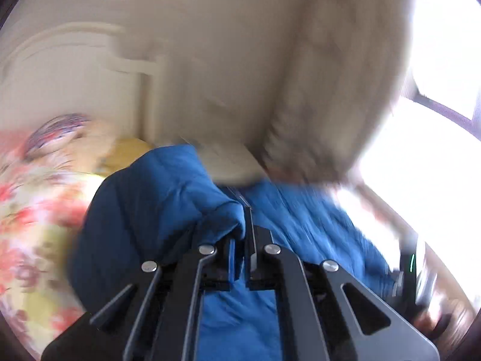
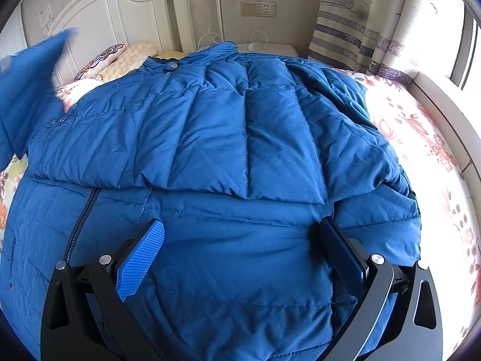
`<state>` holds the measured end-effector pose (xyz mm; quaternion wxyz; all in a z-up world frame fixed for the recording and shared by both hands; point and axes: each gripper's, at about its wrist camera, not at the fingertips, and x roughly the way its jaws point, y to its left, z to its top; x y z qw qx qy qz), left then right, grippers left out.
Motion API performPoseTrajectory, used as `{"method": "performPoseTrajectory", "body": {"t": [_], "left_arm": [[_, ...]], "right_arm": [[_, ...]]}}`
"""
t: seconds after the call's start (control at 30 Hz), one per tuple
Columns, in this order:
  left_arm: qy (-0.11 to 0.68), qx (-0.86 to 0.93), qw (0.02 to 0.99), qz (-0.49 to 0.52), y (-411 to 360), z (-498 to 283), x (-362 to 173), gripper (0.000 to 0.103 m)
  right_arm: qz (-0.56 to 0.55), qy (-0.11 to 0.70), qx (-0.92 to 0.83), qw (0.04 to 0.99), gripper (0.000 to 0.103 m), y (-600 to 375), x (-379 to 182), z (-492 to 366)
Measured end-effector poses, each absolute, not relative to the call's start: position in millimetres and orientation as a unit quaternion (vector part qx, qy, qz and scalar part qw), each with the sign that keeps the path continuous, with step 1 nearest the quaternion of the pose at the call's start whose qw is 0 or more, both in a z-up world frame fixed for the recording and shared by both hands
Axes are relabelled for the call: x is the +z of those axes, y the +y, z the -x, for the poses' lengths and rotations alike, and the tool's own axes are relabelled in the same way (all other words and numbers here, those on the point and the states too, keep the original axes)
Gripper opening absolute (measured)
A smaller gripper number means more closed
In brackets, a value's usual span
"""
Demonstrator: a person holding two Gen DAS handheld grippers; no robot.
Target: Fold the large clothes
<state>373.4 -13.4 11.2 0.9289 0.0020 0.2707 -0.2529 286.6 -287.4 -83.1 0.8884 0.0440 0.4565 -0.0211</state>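
Observation:
A big blue padded jacket lies spread on the bed, its upper part folded down over the lower part with the zip at the left. My right gripper hovers open just over the jacket's lower middle, its blue pad and dark finger wide apart with nothing pinched. My left gripper is shut on a bunch of the jacket's blue cloth, which hangs from the closed jaws. In the right wrist view that raised piece of jacket shows blurred at the far left, in the air.
The floral bedsheet lies bare to the right of the jacket. A white headboard and pillows are at the back left, a nightstand and striped curtain behind. A window ledge runs along the right.

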Motion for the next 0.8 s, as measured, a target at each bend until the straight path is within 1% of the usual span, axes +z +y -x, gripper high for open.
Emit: {"method": "performPoseTrajectory", "body": {"t": [0.03, 0.07, 0.1, 0.13, 0.17, 0.23, 0.27, 0.3, 0.37, 0.43, 0.5, 0.53, 0.57, 0.63, 0.67, 0.73, 0.77, 0.8], "left_arm": [[0.287, -0.255, 0.922, -0.049, -43.3, -368.8, -8.0, 0.004], [0.300, -0.254, 0.917, -0.068, -56.5, -369.4, -20.2, 0.004], [0.332, -0.250, 0.906, -0.080, -72.6, -373.3, -45.1, 0.005], [0.348, -0.247, 0.901, -0.076, -75.9, -375.6, -57.7, 0.008], [0.370, -0.244, 0.894, -0.067, -78.2, -381.7, -76.0, 0.009], [0.389, -0.247, 0.885, -0.067, -74.1, -378.6, -95.0, 0.010], [0.390, -0.253, 0.883, -0.066, -72.1, -374.9, -98.0, 0.015], [0.392, -0.267, 0.878, -0.066, -71.9, -371.9, -95.4, 0.022], [0.398, -0.305, 0.863, -0.068, -73.5, -364.9, -90.4, 0.070], [0.383, -0.315, 0.864, -0.086, -74.8, -346.8, -75.9, 0.085], [0.339, -0.311, 0.882, -0.102, -73.2, -325.1, -56.4, 0.086], [0.311, -0.311, 0.893, -0.091, -69.2, -319.7, -41.3, 0.086], [0.282, -0.310, 0.905, -0.069, -58.4, -310.7, -28.7, 0.088], [0.224, -0.292, 0.930, 0.005, -20.5, -301.3, -3.1, 0.095], [0.197, -0.255, 0.945, 0.057, 9.5, -301.2, 5.8, 0.096], [0.191, -0.174, 0.956, 0.141, 56.2, -315.9, 6.5, 0.097], [0.207, -0.122, 0.953, 0.187, 85.2, -326.4, -1.4, 0.093], [0.224, -0.092, 0.945, 0.220, 105.3, -335.2, -9.8, 0.086]], "right_arm": [[-0.045, 0.456, -0.020, 0.889, 0.099, -287.7, -83.0, -286.6], [-0.046, 0.456, -0.020, 0.889, 0.099, -288.1, -82.9, -286.4], [-0.048, 0.455, -0.019, 0.889, 0.099, -288.5, -82.8, -286.3], [-0.049, 0.455, -0.018, 0.889, 0.099, -289.3, -82.7, -285.8], [-0.049, 0.455, -0.017, 0.889, 0.099, -290.0, -82.9, -285.3], [-0.051, 0.455, -0.016, 0.889, 0.099, -290.6, -82.8, -285.5], [-0.051, 0.455, -0.016, 0.889, 0.099, -290.8, -82.9, -285.5], [-0.051, 0.454, -0.016, 0.889, 0.099, -290.7, -83.1, -285.4], [-0.052, 0.455, -0.016, 0.889, 0.099, -290.7, -83.4, -285.7], [-0.053, 0.454, -0.015, 0.889, 0.099, -291.5, -83.4, -285.4], [-0.054, 0.454, -0.014, 0.889, 0.099, -291.8, -83.4, -285.4], [-0.055, 0.453, -0.013, 0.889, 0.099, -291.9, -83.3, -285.4], [-0.055, 0.453, -0.013, 0.890, 0.099, -291.8, -83.3, -285.3], [-0.054, 0.453, -0.013, 0.890, 0.099, -292.1, -83.4, -284.9], [-0.054, 0.453, -0.014, 0.890, 0.099, -292.0, -83.2, -285.1], [-0.054, 0.453, -0.013, 0.890, 0.099, -291.9, -83.3, -284.9], [-0.053, 0.454, -0.014, 0.890, 0.099, -291.6, -83.2, -285.1], [-0.053, 0.454, -0.014, 0.889, 0.099, -291.8, -83.4, -284.9]]}}
